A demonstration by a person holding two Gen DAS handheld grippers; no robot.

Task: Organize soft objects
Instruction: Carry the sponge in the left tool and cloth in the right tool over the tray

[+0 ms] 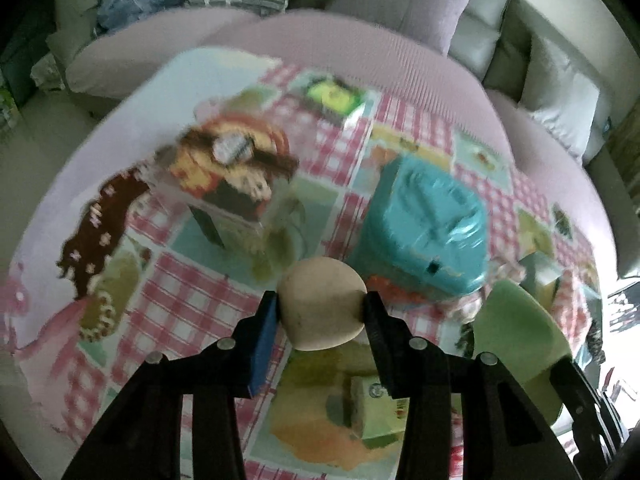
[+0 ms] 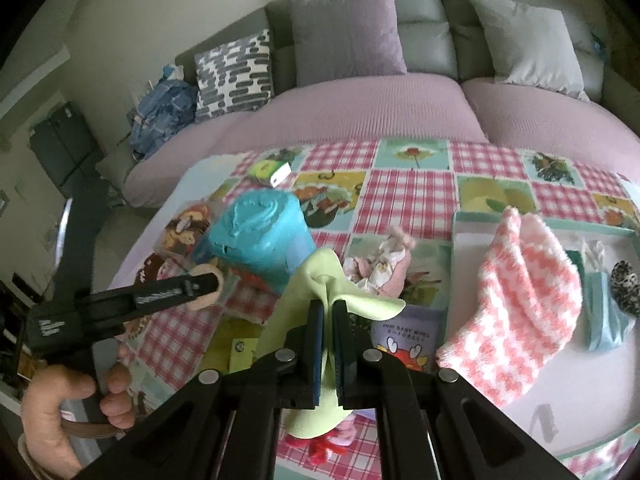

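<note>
Beige soft ball [image 1: 322, 304] sits pinched in the left claw [image 1: 320, 312] at lower centre, above the patchwork tabletop [image 1: 192, 280]; right claw [image 2: 328, 320] clamps a green cloth [image 2: 320, 280]. Sorting underway; next likely calls for a drop-off spot.

Grey sofa [image 2: 420, 36], mauve cover [image 2: 380, 108]

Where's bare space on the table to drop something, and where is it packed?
Free: checked cloth behind the teal pack toward the sofa, and the white tray's near corner beside the pink-white sock. Crowded: the middle, around the teal pack, small pink garment and wipes pack.
</note>
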